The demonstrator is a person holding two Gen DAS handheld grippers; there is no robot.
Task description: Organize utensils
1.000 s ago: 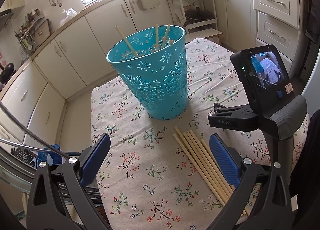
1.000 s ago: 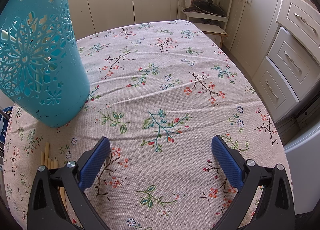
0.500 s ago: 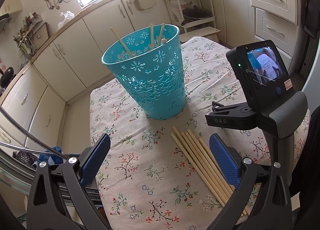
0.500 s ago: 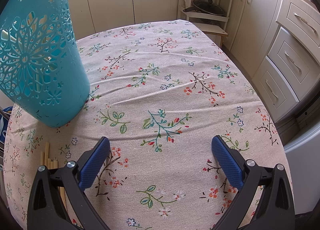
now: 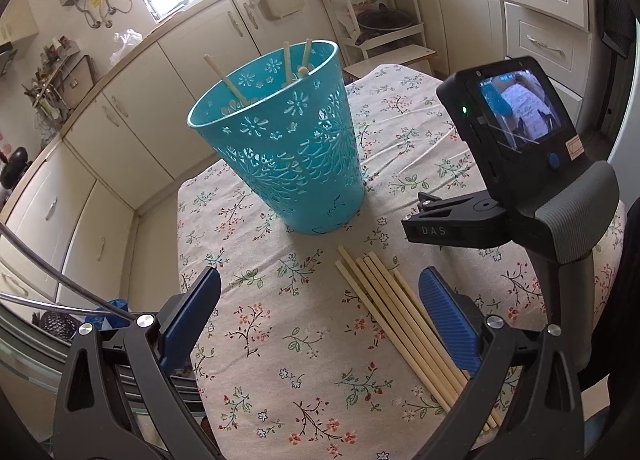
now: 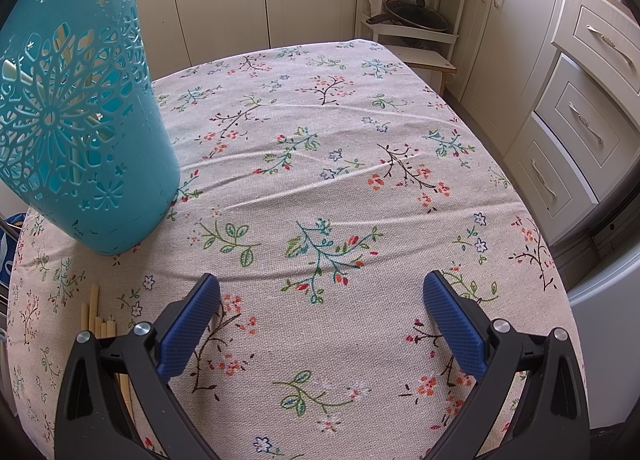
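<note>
A teal perforated basket [image 5: 280, 139] stands upright on the floral tablecloth [image 5: 280, 340], with a few wooden chopsticks [image 5: 226, 77] sticking out of its top. Several loose chopsticks [image 5: 400, 320] lie bundled on the cloth in front of it. My left gripper [image 5: 320, 300] hovers open above the cloth, its right finger over the bundle. In the right wrist view the basket [image 6: 76, 131] is at far left and the chopstick ends [image 6: 96, 312] show at lower left. My right gripper [image 6: 320, 308] is open over bare cloth, holding nothing.
The right gripper's body with its lit screen [image 5: 516, 155] stands right of the basket in the left wrist view. Cream kitchen cabinets [image 6: 580, 99] and a white rack with a pan [image 6: 412, 15] surround the table [image 6: 360, 99]. The table edge drops off close at left.
The left gripper has drawn back and risen slightly, so the basket appears farther and more to the left. The right gripper has not moved. Both stay open.
</note>
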